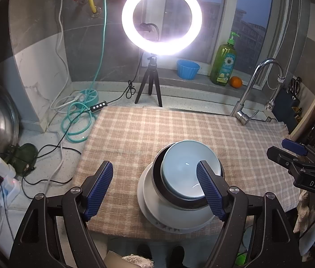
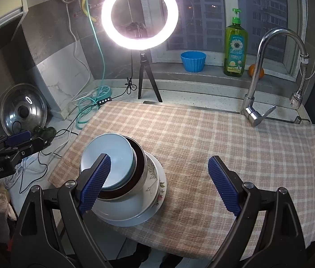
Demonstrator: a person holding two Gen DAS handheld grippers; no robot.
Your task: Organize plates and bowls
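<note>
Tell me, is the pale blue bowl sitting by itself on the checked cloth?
No, the pale blue bowl sits nested on top of a stack, inside a dark-lined metal bowl resting on a flowered plate.

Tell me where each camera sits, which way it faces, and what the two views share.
Left wrist: on the left gripper, open, looking down-forward at the stacked dishes; right gripper at the right edge.
Right wrist: on the right gripper, open, facing the checked cloth; stack lower left, left gripper at the left edge.
Shared: stack, cloth, ring light, faucet.
</note>
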